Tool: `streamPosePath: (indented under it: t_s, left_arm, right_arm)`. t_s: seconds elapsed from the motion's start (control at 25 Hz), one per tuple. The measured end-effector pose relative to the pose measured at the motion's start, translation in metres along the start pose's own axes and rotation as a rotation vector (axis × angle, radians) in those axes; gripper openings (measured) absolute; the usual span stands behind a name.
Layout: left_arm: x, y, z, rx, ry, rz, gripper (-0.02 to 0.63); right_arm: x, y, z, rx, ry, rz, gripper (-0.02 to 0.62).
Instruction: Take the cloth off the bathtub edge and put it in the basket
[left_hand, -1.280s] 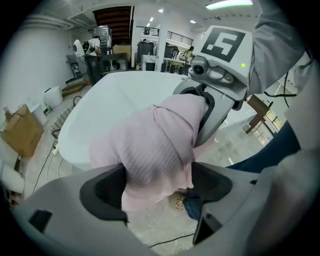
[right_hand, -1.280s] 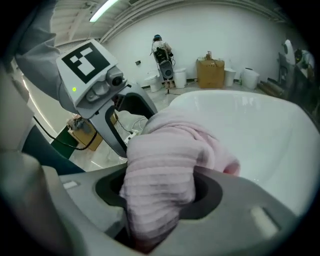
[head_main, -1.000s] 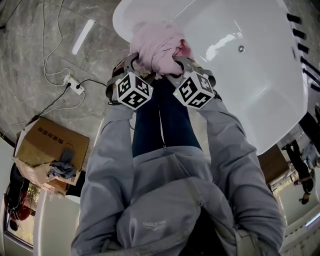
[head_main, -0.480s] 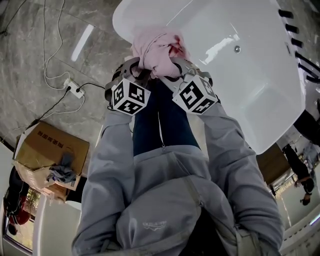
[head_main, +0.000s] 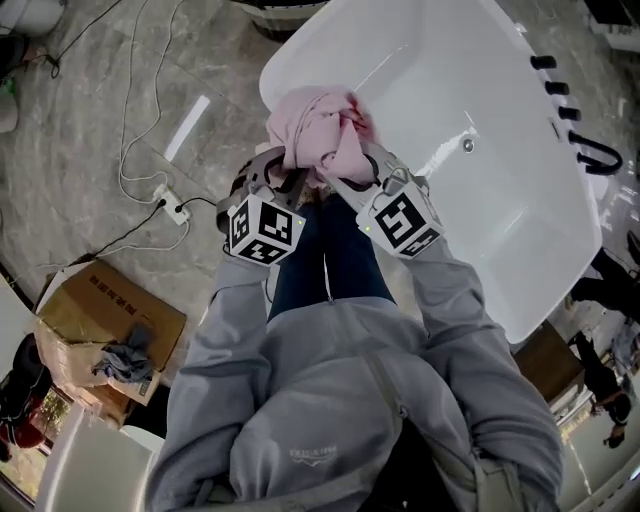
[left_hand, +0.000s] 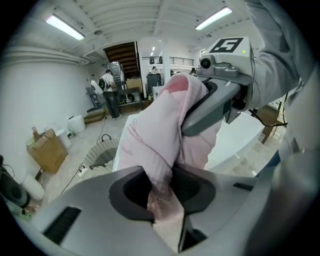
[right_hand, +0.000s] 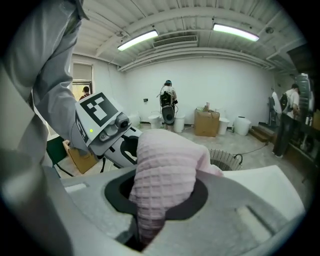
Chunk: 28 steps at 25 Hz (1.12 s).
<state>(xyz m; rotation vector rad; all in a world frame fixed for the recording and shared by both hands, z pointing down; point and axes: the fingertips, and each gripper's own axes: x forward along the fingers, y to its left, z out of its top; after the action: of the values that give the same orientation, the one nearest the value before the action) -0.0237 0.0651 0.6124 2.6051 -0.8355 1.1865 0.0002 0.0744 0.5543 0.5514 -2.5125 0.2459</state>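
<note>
Pink cloth (head_main: 316, 132) | bunched at 12 o'clock of both tongs, above bathtub (head_main: 440, 80) edge | left gripper (left_hand: 167, 192) jaws just closing, clamped onto it; right gripper (right_hand: 151, 200) pinching it

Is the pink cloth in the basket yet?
Not yet. Done: cloth looks lifted off the tub. In hand: left gripper, jaws just closed further on it, and right gripper both pinch it. Left: carry it to the basket, drop it in.

Head view: above the person (head_main: 340, 400), looking steeply down onto the bathtub (head_main: 520, 200).
Gripper views: close, along own jaws, facing the room.
Shared: cloth (head_main: 315, 130), in all three.
</note>
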Motion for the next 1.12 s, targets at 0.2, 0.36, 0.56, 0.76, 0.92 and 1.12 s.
streamPosePath:
  t_s: [0.2,0.36,0.56,0.76,0.92,1.12]
  left_arm:
    - [-0.047,0.013,0.039,0.014,-0.027,0.056,0.101]
    - [-0.084,0.012,0.069,0.020,-0.052,0.090,0.100]
    - [-0.118,0.019,0.109,0.034,-0.108,0.138,0.100]
    - [-0.138,0.011,0.132,0.047,-0.140,0.148,0.098]
    - [-0.154,0.011,0.153,0.067,-0.164,0.165,0.097]
    - [-0.167,0.003,0.172,0.077,-0.180,0.188,0.097]
  right_arm:
    - [-0.027,0.003,0.057,-0.037,-0.075,-0.020,0.080]
    - [-0.056,0.010,0.093,-0.040,-0.128,-0.031,0.080]
    - [-0.087,0.007,0.134,-0.093,-0.181,-0.056,0.080]
    - [-0.112,0.011,0.153,-0.115,-0.210,-0.076,0.080]
    - [-0.129,0.010,0.170,-0.131,-0.242,-0.095,0.080]
    - [-0.150,0.011,0.182,-0.144,-0.274,-0.101,0.080]
